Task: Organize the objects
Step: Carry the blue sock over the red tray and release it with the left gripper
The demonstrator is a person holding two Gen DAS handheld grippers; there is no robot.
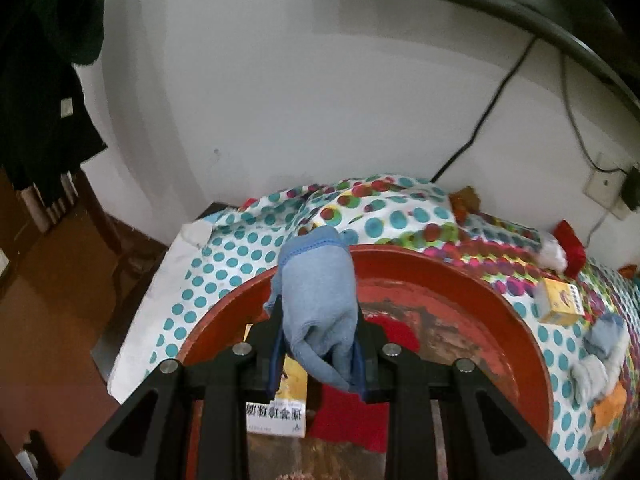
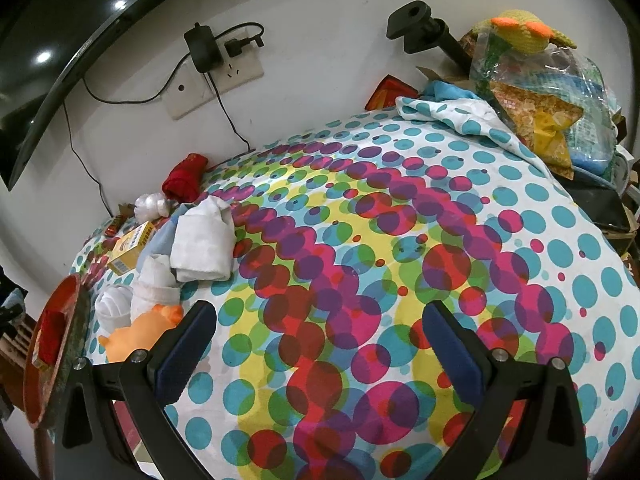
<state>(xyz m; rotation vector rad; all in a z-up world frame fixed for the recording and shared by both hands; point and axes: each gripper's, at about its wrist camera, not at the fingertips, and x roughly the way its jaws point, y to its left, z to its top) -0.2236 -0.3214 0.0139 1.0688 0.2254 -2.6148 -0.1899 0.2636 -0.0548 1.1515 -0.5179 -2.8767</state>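
My left hand-held gripper point(image 1: 320, 354) is clenched on a blue-grey sock point(image 1: 318, 292), the cloth bunched between the pads and standing up past the fingertips. I read that as a carrying hold: pinched low so the loose end stays clear. It hangs over the red tray point(image 1: 460, 280), which looks to me like the collecting place, since a yellow booklet point(image 1: 280, 400) and a red cloth point(image 1: 352, 420) already lie in it right under the jaws. A drop here would likely land on the booklet; whether that matters I can't say.

My right hand-held gripper point(image 2: 320, 344) is released, jaws wide with nothing between them, poised above a bare stretch of the dotted cloth point(image 2: 400, 220) covering the desk. I take it as waiting its turn.

Past the tray's rim, the rest of the clutter sits close together: an orange toy point(image 2: 140, 332) just beside my right gripper's left finger, then white rolled socks point(image 2: 116, 308), a folded white cloth point(image 2: 204, 240), a yellow box point(image 2: 132, 248) and a red roll point(image 2: 186, 180) near the wall. These are packed tight enough that picking one may drag a neighbour.

Farther back, cables hang from a wall socket point(image 2: 216, 76), and a heap of bags topped by a knitted yellow toy point(image 2: 524, 32) crowds the far right corner.
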